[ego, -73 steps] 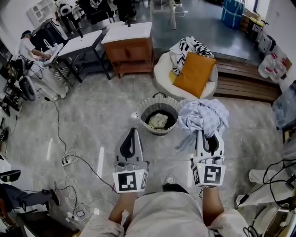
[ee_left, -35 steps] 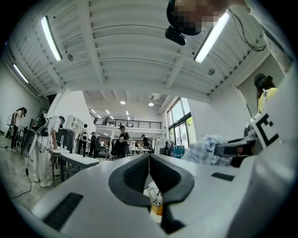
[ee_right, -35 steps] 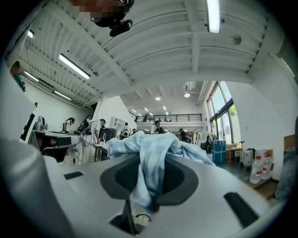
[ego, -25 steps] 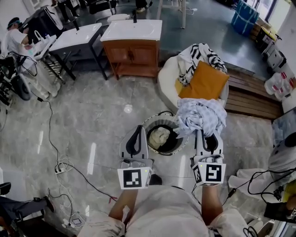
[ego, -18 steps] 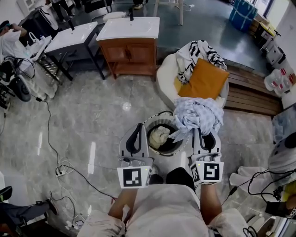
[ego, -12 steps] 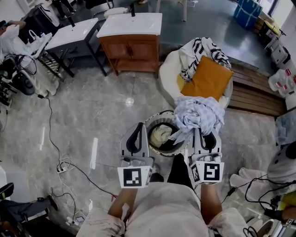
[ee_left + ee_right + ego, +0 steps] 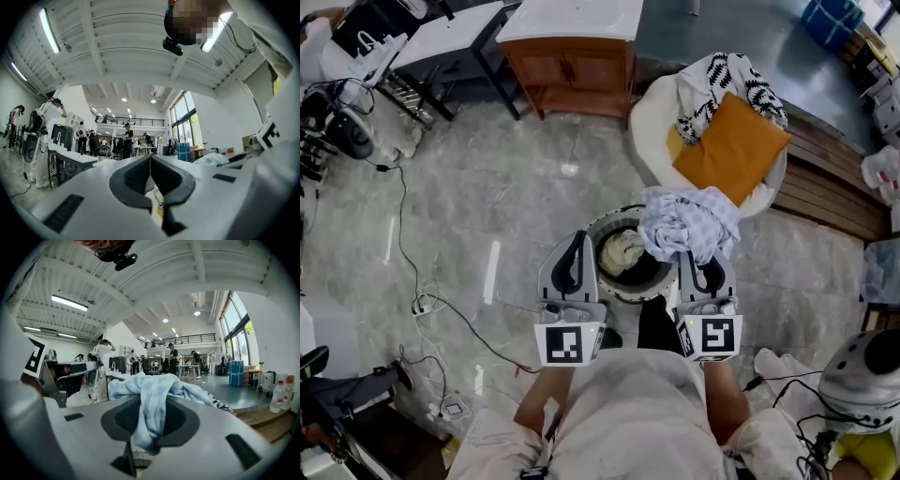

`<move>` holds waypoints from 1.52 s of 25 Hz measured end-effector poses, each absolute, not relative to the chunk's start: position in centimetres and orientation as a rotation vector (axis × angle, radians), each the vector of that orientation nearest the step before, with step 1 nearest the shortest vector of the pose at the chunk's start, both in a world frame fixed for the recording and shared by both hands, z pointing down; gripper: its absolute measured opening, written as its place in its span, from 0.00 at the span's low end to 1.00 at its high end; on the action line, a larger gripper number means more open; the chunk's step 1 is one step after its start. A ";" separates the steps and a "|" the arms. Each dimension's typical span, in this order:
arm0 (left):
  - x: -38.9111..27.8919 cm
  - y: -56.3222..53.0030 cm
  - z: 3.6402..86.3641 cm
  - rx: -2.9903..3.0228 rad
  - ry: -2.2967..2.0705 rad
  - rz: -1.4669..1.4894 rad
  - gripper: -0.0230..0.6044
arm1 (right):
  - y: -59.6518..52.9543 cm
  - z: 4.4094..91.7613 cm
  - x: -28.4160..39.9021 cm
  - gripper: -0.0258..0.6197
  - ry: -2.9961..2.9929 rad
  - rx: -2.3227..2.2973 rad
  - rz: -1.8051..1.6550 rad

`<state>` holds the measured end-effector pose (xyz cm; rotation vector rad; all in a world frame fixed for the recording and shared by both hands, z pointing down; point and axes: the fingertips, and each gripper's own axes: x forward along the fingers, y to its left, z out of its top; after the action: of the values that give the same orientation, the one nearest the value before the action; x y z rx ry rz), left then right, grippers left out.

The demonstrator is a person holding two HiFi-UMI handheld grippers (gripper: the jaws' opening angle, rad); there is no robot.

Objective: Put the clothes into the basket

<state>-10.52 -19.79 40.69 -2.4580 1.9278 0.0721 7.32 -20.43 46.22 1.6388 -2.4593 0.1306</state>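
- Just before the person, the left hand-held gripper (image 7: 578, 240) is closed and empty; the right hand-held gripper (image 7: 702, 266) pinches a pale blue checked garment (image 7: 687, 223).
- Beyond, that garment hangs over the round grey woven basket (image 7: 612, 215), not yet dropped; one cream garment (image 7: 621, 251) already lies inside.

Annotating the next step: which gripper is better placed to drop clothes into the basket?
Right. The right gripper is shut on the light blue garment, overlapping the basket's rim in the head view. The left gripper is shut, empty.

No text, label or number can be read anywhere.
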 end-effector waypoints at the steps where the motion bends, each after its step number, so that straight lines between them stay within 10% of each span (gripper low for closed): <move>1: -10.3 -20.0 41.0 -2.456 1.939 0.071 0.05 | -20.5 47.0 7.3 0.17 -2.454 1.615 0.142; 38: -11.2 -24.5 45.7 -2.480 2.034 -0.028 0.05 | -15.0 89.5 5.4 0.17 -1.756 0.729 0.726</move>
<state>-11.24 -24.48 45.69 -2.4795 2.0336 -0.0281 5.44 -15.01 89.54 0.7290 -1.7558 0.7262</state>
